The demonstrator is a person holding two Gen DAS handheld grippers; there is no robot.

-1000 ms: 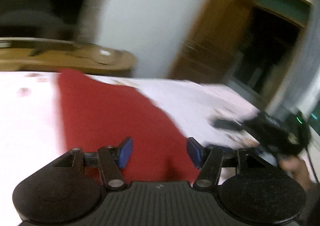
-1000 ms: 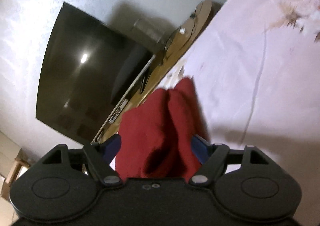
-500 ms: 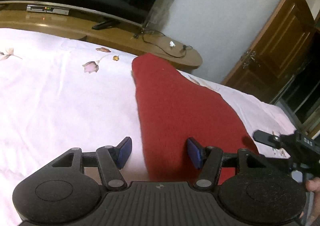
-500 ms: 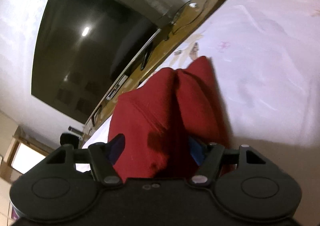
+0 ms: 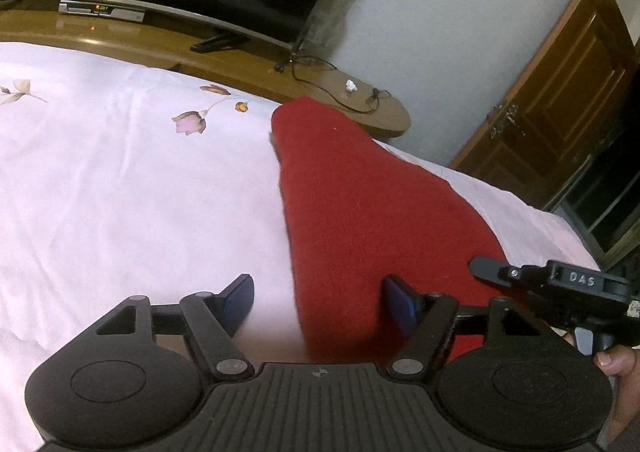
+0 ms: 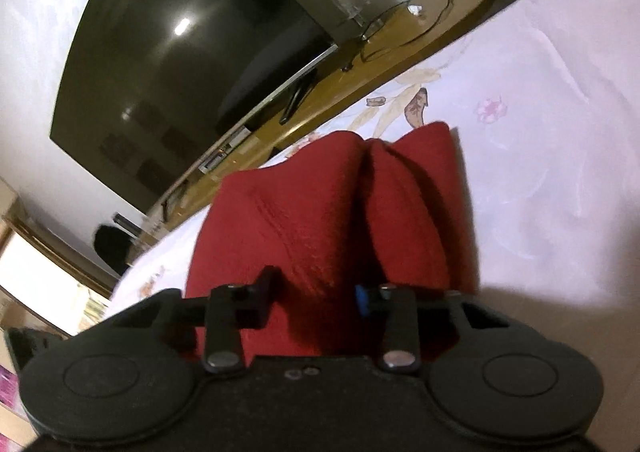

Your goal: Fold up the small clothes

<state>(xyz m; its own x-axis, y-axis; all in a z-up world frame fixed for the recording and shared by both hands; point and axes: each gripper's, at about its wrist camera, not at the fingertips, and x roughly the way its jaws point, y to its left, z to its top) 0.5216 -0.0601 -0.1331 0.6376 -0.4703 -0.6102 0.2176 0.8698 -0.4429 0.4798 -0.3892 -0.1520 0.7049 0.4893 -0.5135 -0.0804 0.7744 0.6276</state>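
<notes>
A red knit garment point(image 5: 360, 204) lies lengthwise on the pink flowered bedsheet point(image 5: 120, 180). My left gripper point(image 5: 320, 300) is open at its near end, with the left edge of the cloth between the blue pads. In the right wrist view the garment point(image 6: 320, 212) shows a crease down its middle. My right gripper point(image 6: 316, 288) has its fingers narrowed around the near end of the cloth, which bunches between them. The right gripper also shows in the left wrist view point(image 5: 560, 284) at the cloth's right side.
A wooden TV bench point(image 5: 240, 64) with a large television point(image 6: 180, 52), a set-top box point(image 5: 100, 8) and cables runs along the bed's far edge. A wooden door point(image 5: 560, 100) stands at the right.
My left gripper has swung to face the garment's length and settled over its left edge. My right gripper's fingers have closed in on the near end of the cloth.
</notes>
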